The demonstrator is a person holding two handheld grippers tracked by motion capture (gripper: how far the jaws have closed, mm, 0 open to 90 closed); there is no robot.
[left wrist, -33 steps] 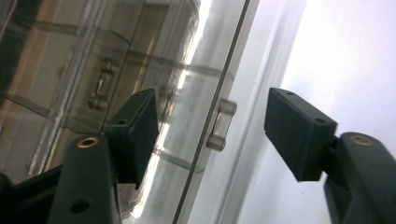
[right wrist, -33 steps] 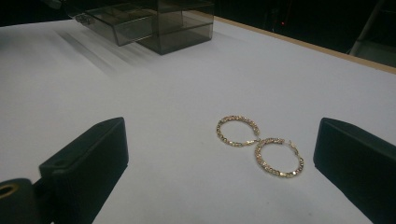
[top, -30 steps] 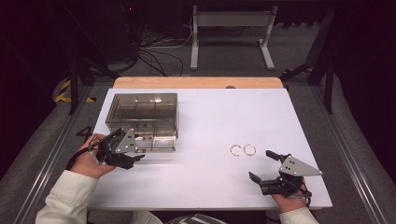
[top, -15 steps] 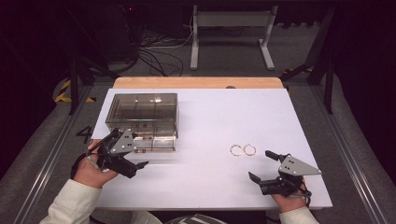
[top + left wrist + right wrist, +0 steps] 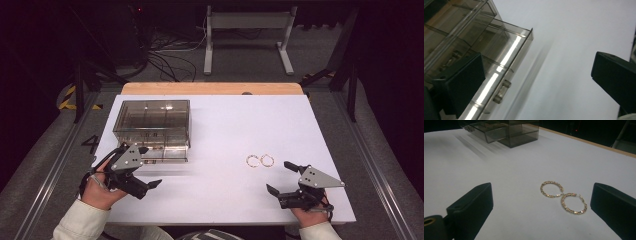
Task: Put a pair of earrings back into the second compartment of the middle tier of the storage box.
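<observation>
drawer (image 5: 499, 82): smoky clear plastic, small knob, pulled partly out of box, beside left fingers (image 5: 461, 85) | earrings (image 5: 562, 196): two gold hoops, flat, touching, ahead of right fingers (image 5: 471, 205)

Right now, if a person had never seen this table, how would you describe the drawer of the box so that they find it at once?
On the white table, look at the smoky transparent box near its left side. From the box's front, at its bottom, a drawer stands pulled out toward the person, beside the open left gripper. It is the one part sticking out, with a small knob on its front.
</observation>
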